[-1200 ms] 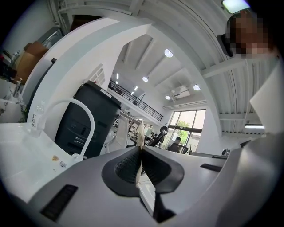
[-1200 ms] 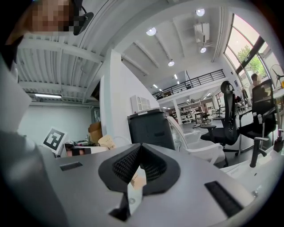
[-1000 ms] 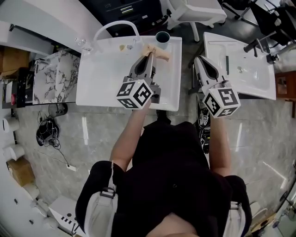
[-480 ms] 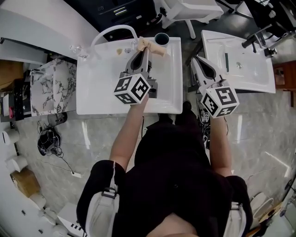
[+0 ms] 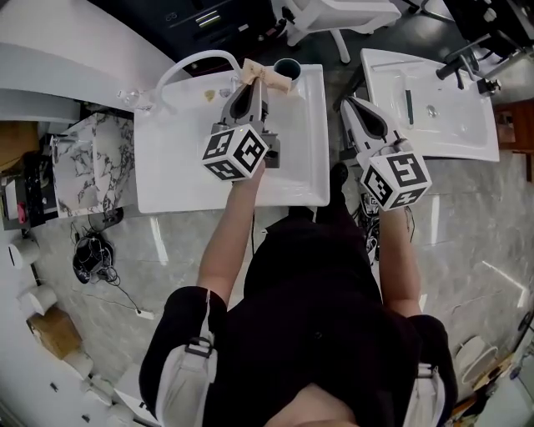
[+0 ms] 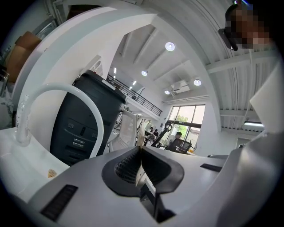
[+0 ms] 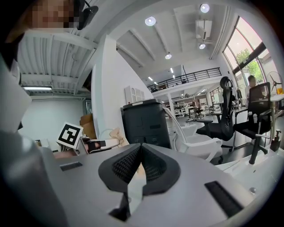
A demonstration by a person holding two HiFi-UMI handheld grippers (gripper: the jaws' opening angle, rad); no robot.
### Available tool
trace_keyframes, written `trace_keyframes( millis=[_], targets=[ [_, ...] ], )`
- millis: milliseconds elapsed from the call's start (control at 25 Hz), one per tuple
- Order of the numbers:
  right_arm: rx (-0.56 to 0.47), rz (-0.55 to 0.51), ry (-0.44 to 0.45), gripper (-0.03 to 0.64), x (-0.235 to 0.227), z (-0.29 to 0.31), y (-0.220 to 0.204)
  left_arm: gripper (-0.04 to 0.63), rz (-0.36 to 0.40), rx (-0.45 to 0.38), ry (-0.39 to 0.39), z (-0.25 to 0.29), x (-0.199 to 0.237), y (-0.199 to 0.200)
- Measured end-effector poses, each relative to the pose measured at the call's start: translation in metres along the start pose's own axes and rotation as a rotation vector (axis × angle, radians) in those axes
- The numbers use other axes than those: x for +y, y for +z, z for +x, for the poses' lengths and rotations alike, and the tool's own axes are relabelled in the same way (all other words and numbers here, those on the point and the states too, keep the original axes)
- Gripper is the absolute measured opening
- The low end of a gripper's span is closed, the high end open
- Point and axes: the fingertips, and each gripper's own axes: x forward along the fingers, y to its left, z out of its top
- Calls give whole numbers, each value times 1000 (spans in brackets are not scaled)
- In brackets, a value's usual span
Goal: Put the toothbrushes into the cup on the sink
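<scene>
A tan toothbrush pack (image 5: pixel 269 78) is held crosswise in my left gripper (image 5: pixel 253 87), which is shut on it above the back of the white sink (image 5: pixel 175 158). The pack's right end lies next to the rim of the dark cup (image 5: pixel 289 67) at the sink's back right corner. In the left gripper view the pack shows as a thin pale edge (image 6: pixel 140 142) between the shut jaws of my left gripper (image 6: pixel 141 150). My right gripper (image 5: pixel 348 103) hangs off the sink's right side, and in its own view my right gripper (image 7: pixel 141 147) is shut with nothing in it.
A white arched faucet (image 5: pixel 193 61) rises at the sink's back left. A second white sink (image 5: pixel 455 125) stands to the right. A marble-patterned block (image 5: pixel 83 158) sits left of the sink. Office chairs (image 5: pixel 334 17) and a dark cabinet (image 5: pixel 204 18) stand behind.
My left gripper has carried the toothbrush pack toward the back of the sink, nearer the cup. The right gripper has stayed beside the sink.
</scene>
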Motion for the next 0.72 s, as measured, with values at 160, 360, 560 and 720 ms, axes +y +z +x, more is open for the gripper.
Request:
trace_keyframes(
  millis=[160,360,560,720],
  targets=[
    [8,10,-2,31,-7,7,-2,20,14,18,14,14,9,-7],
    [22,17,-1,31,-17,13,-4,18,21,13,21,29,12,-4],
    [27,26,-1,31,-25,20,-5,18,24,10,32,44,17,-2],
    [31,34,-2,31,-30,23,-7,18,26,18,36,51,19,-5]
  ],
)
